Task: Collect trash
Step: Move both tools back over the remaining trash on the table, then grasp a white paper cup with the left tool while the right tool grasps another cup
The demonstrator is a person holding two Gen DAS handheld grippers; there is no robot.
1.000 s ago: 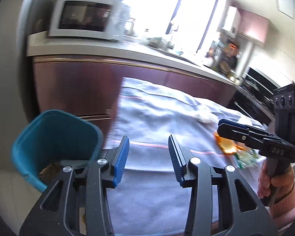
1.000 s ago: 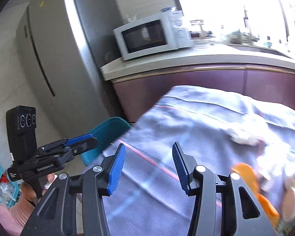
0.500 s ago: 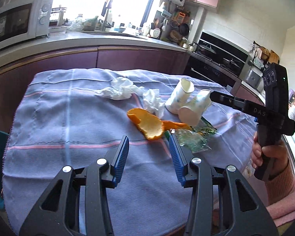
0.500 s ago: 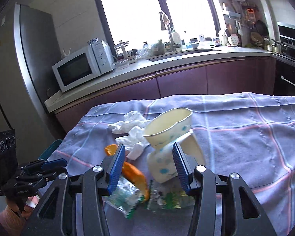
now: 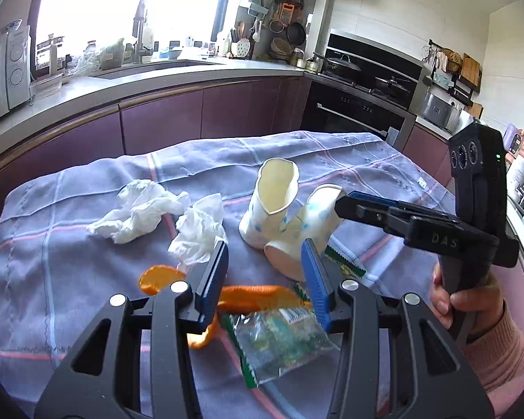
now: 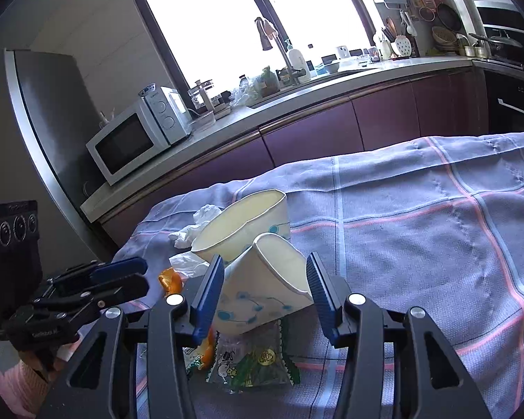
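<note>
Two crushed paper cups with blue dots lie together on the lavender checked cloth (image 5: 349,171): one tilted up (image 5: 272,206) (image 6: 244,223), one on its side (image 5: 319,209) (image 6: 262,279). My right gripper (image 6: 265,289) (image 5: 347,202) is open, and the fallen cup lies in line with its gap. My left gripper (image 5: 267,279) (image 6: 141,277) hovers open over the orange peel (image 5: 255,293) (image 6: 169,279). A clear green snack wrapper (image 5: 283,338) (image 6: 251,359) lies in front of the cups. Two crumpled white tissues (image 5: 139,213) (image 5: 199,230) lie to the left.
A kitchen counter (image 5: 178,73) with a sink and purple cabinets runs behind the table. A microwave (image 6: 136,139) and a steel fridge (image 6: 42,122) stand at the left, an oven (image 5: 359,104) at the right. A hand in a pink sleeve (image 5: 471,310) holds the right gripper.
Both grippers swung away from the teal bin at the table's left end toward the trash pile. The cups, peel and wrapper now lie close under the fingers.
</note>
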